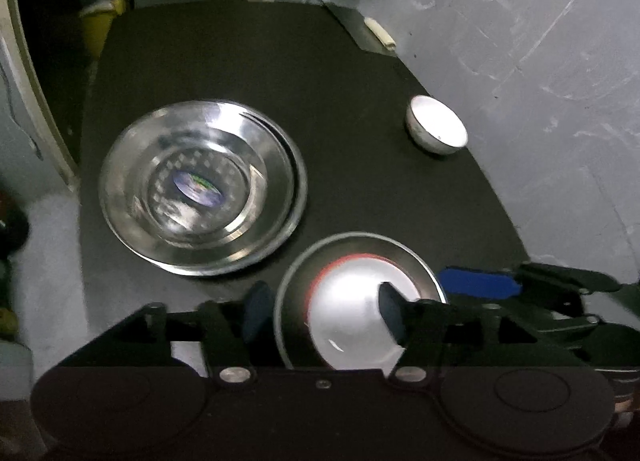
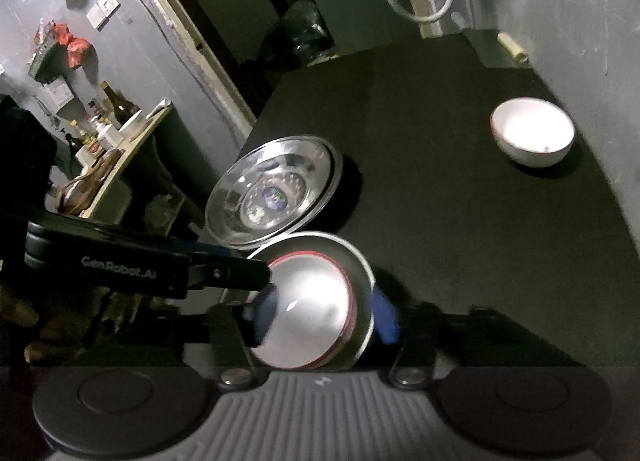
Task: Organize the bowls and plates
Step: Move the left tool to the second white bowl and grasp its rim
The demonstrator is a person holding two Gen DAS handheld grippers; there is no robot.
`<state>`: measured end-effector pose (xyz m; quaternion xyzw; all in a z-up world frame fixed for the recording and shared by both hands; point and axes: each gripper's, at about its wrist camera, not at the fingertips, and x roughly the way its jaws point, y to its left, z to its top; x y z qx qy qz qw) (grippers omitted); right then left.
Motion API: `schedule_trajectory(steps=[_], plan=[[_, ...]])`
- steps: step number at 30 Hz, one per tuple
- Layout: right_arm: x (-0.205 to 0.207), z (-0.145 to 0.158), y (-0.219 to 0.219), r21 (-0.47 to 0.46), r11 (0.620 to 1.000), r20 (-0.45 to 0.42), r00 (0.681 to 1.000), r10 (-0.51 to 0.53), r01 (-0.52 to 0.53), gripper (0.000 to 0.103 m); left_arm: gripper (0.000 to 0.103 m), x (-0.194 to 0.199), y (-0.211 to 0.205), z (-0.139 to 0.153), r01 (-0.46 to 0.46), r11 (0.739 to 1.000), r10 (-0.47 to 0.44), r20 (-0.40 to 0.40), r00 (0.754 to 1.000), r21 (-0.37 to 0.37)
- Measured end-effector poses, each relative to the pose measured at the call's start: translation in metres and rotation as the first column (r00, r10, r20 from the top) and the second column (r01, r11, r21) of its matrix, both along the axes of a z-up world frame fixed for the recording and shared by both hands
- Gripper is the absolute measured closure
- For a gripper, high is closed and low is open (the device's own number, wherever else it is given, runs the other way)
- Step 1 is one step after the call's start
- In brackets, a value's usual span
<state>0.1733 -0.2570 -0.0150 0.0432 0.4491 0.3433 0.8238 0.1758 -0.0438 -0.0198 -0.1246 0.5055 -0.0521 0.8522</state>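
Left hand-held gripper (image 1: 324, 311) is parted, straddling the plate's (image 1: 294, 289) left rim, unpinched. Bowl (image 1: 352, 317) sits in that plate on the bench (image 1: 360, 181), directly ahead. Right hand-held gripper (image 2: 324, 323) is parted astride both; equally near.

A matte black table (image 1: 328, 73) is seen beyond the tongs. The stacked plates (image 1: 200, 185) ahead are shiny silver, with a blue and green sticker (image 1: 198, 189) at the centre. A white bowl with a red rim (image 1: 352, 309) is seen between the blue-padded black tongs (image 1: 324, 313), on a silver plate (image 1: 360, 241). Another white bowl (image 1: 436, 125) is seen farther off, by a grey wall (image 1: 520, 41).
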Motion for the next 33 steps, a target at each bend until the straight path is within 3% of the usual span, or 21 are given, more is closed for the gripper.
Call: schedule_trajectory(steps=[6,12,14,18,23,33], plan=[[0.002,0.001,-0.009,0.028,0.999,0.001,0.999,-0.044,0.044,0.036,0.035,0.001,0.008,0.002,-0.027,1.0,0.028,0.017,0.999,-0.009],[0.006,-0.003,-0.022,0.04,0.99,0.007,0.991,-0.137,0.136,0.01,0.015,0.008,0.009,0.005,-0.05,0.999,0.049,0.05,0.998,0.008],[0.009,-0.006,-0.028,0.044,0.982,0.012,0.982,-0.186,0.185,0.001,0.003,0.014,0.009,0.005,-0.065,0.998,0.064,0.062,0.996,0.013],[0.016,-0.016,-0.039,0.049,0.96,0.014,0.961,-0.277,0.276,0.0,0.001,0.031,0.007,0.005,-0.074,0.997,0.071,0.094,0.993,0.027],[0.027,-0.023,-0.053,0.057,0.922,0.025,0.922,-0.386,0.384,0.0,0.001,0.063,-0.003,0.007,-0.03,0.997,0.018,0.155,0.988,0.074],[0.067,-0.038,-0.068,0.049,0.836,0.054,0.834,-0.549,0.547,0.0,0.001,0.165,-0.043,-0.016,0.112,0.993,-0.114,0.209,0.971,0.024]])
